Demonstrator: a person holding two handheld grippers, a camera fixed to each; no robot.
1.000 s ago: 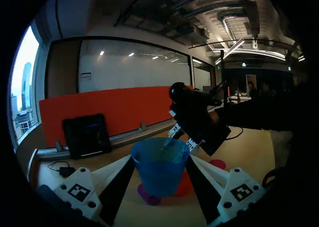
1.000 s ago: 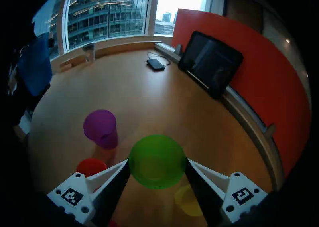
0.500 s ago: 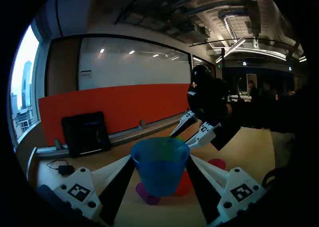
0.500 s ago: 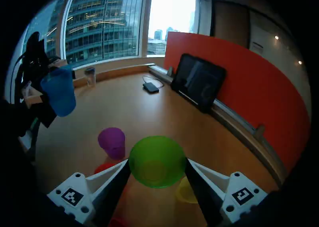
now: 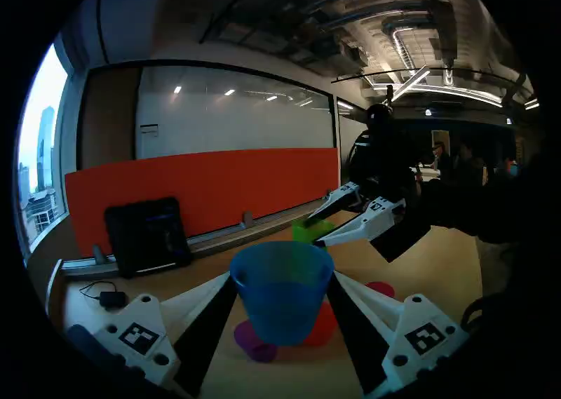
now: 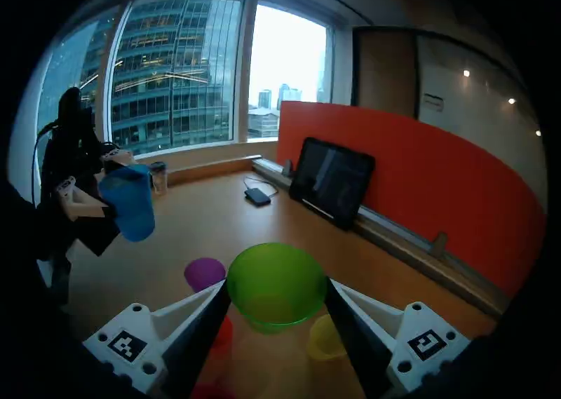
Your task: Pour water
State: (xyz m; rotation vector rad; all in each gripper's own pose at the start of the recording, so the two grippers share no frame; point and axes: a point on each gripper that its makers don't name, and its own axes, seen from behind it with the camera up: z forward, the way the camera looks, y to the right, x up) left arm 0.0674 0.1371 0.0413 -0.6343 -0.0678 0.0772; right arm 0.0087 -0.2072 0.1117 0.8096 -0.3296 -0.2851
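My left gripper [image 5: 282,297] is shut on a blue cup [image 5: 282,297], held upright above the wooden table [image 5: 435,259]. That same blue cup [image 6: 130,203] shows at the left of the right gripper view, with the left gripper behind it. My right gripper [image 6: 277,294] is shut on a green cup [image 6: 277,290], now near level. The green cup [image 5: 311,229] is also up behind the blue one in the left gripper view, held by the right gripper [image 5: 319,232]. Water cannot be made out in either cup.
On the table below stand a purple cup [image 6: 205,273], a yellow cup [image 6: 324,336] and a red cup [image 6: 221,332]. A dark tablet [image 6: 329,181] leans against the orange partition [image 6: 435,181], with a small black box [image 6: 257,196] and cable nearby. A glass [image 6: 158,177] stands by the window.
My right gripper has risen and tilted back from pointing down at the table toward level, taking the green cup up and away from the blue cup. My left gripper has held still.
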